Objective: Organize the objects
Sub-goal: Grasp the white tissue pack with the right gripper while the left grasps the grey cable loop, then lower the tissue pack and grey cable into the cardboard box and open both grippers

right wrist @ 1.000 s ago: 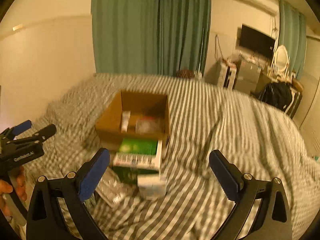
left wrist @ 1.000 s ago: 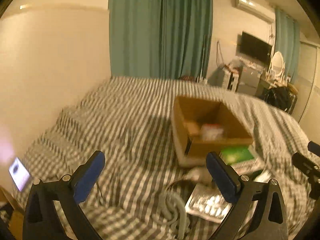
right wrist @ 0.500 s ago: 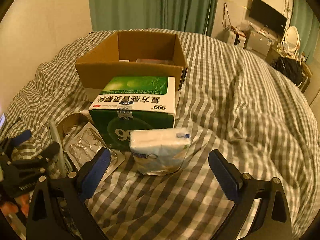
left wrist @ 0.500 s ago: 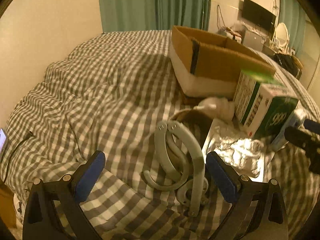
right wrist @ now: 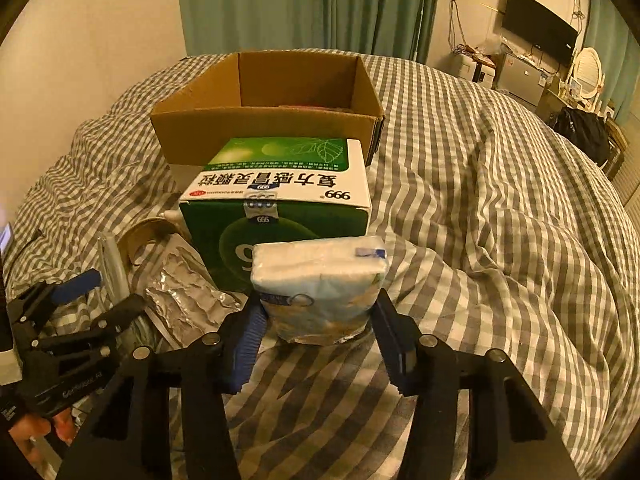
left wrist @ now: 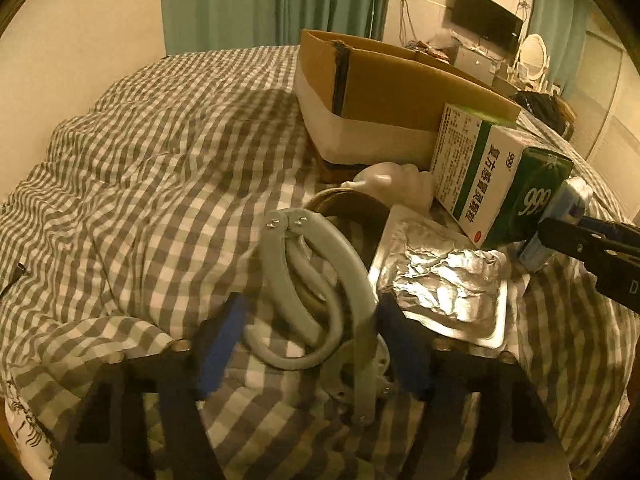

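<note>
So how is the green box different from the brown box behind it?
The green medicine box is closed and printed in green and white; the cardboard box is plain brown and open on top. The medicine box looks smaller. It lies in front, against the cardboard box's wall. Both rest on the checked blanket.

My left tongs (left wrist: 310, 340) sit low over the bed, their blue-padded fingers (left wrist: 218, 346) partly drawn in, with a gap left between them. From the right wrist view I see the same tongs from the side at the lower left, their black frame angled up to the right, and my bare fingertips (right wrist: 38, 434) curled under the handle. My right tongs (right wrist: 320, 332) point forward and slightly down, fingers (right wrist: 246, 344) narrowed; whether the pads press on anything I cannot tell. In the left wrist view their dark fingers reach in from the right edge.
</note>
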{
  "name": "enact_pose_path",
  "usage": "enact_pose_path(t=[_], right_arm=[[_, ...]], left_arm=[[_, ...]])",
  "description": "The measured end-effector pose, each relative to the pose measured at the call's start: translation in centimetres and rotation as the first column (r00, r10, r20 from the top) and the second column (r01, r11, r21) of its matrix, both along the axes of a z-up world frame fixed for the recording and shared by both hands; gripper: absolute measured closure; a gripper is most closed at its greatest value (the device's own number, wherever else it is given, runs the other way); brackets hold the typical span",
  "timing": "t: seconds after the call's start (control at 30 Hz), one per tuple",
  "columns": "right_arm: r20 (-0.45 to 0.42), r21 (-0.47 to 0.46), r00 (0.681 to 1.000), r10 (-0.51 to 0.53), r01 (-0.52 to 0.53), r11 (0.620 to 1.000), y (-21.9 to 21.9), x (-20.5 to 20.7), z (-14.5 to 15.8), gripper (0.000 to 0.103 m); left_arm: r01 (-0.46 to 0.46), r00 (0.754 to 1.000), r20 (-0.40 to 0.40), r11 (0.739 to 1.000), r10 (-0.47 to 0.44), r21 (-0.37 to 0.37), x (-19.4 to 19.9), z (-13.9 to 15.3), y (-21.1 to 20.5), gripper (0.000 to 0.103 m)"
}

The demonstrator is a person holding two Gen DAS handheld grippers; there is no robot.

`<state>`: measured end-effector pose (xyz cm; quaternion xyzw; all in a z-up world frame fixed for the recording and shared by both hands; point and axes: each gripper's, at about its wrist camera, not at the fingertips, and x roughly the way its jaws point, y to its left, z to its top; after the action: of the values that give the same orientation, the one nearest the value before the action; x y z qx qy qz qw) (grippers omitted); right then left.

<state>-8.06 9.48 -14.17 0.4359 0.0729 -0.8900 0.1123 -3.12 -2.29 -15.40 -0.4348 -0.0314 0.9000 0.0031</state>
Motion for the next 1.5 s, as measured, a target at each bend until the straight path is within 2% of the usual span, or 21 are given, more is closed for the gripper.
enact_pose_path(t=[0.1, 0.13, 0.23, 0.27, 0.3, 0.4, 0.5, 0.67, 0.87, 1.0, 1.13, 1.3, 1.5], right_arm=[[-0.004, -0.005, 1.0, 0.008, -0.008, 1.0, -0.2, 0.1, 0.3, 0.052], [-0.006, -0.007, 1.0, 0.01, -0.01, 1.0, -0.3, 0.3, 0.4, 0.052], [-0.015, -0.009, 1.0, 0.02, -0.02, 1.0, -0.5, 0.7, 0.9, 0.052], [-0.019, -0.01, 1.0, 0.021, -0.021, 1.0, -0.6, 0.8, 1.1, 0.052], [-0.023, -0.012, 0.999, 0.022, -0.022, 1.0, -0.6, 0.9, 1.3, 0.052], [-0.038, -0.025, 0.999, 0.022, -0.023, 0.999, -0.5, 1.5, 2.0, 0.052], [-0.053, -0.045, 0.998, 0.022, -0.024, 0.999, -0.5, 2.2, 2.8, 0.052], [-0.093, -0.049, 0.995, 0.032, -0.037, 0.998, -0.8, 3.5, 4.6, 0.052], [-0.141, -0.053, 0.988, 0.059, -0.067, 0.996, -1.6, 4.4, 7.4, 0.052], [-0.184, -0.044, 0.98, 0.078, -0.088, 0.995, -2.3, 4.0, 9.8, 0.052], [-0.23, -0.033, 0.968, 0.102, -0.112, 0.993, -3.2, 3.0, 12.4, 0.052], [-0.271, -0.051, 0.955, 0.117, -0.136, 0.989, -3.6, 0.3, 15.2, 0.052], [-0.3, -0.076, 0.948, 0.111, -0.139, 0.987, -3.7, -4.4, 17.4, 0.052]], left_arm=[[0.002, 1.0, 0.015, 1.0, -0.002, 0.019, 0.1, 0.2, -0.4, 0.038], [0.007, 1.0, 0.013, 1.0, -0.007, 0.021, 0.2, 0.3, -0.4, 0.053], [0.036, 0.999, 0.027, 0.999, -0.037, 0.012, 0.3, 0.5, 0.1, 0.06], [0.045, 0.999, 0.023, 0.999, -0.045, 0.007, 0.6, 0.7, 0.2, 0.081], [0.059, 0.998, 0.02, 0.998, -0.059, 0.006, 0.8, 0.9, 0.4, 0.082], [0.068, 0.998, 0.019, 0.998, -0.067, -0.013, 1.3, 1.5, 0.7, 0.083], [0.057, 0.998, 0.009, 0.998, -0.057, -0.008, 1.9, 2.4, 0.3, 0.089], [0.057, 0.998, -0.033, 0.998, -0.057, 0.005, 2.7, 4.5, -0.6, 0.092], [0.054, 0.993, -0.108, 0.998, -0.05, 0.031, 2.8, 8.8, -1.2, 0.092], [0.077, 0.98, -0.184, 0.997, -0.075, 0.004, 1.9, 12.4, -0.2, 0.092], [0.105, 0.962, -0.255, 0.994, -0.097, 0.02, -0.1, 15.7, 0.5, 0.092], [0.132, 0.949, -0.294, 0.99, -0.113, 0.045, -3.7, 18.6, 1.1, 0.092], [0.165, 0.936, -0.317, 0.986, -0.153, 0.01, -8.7, 20.6, 2.6, 0.092]])
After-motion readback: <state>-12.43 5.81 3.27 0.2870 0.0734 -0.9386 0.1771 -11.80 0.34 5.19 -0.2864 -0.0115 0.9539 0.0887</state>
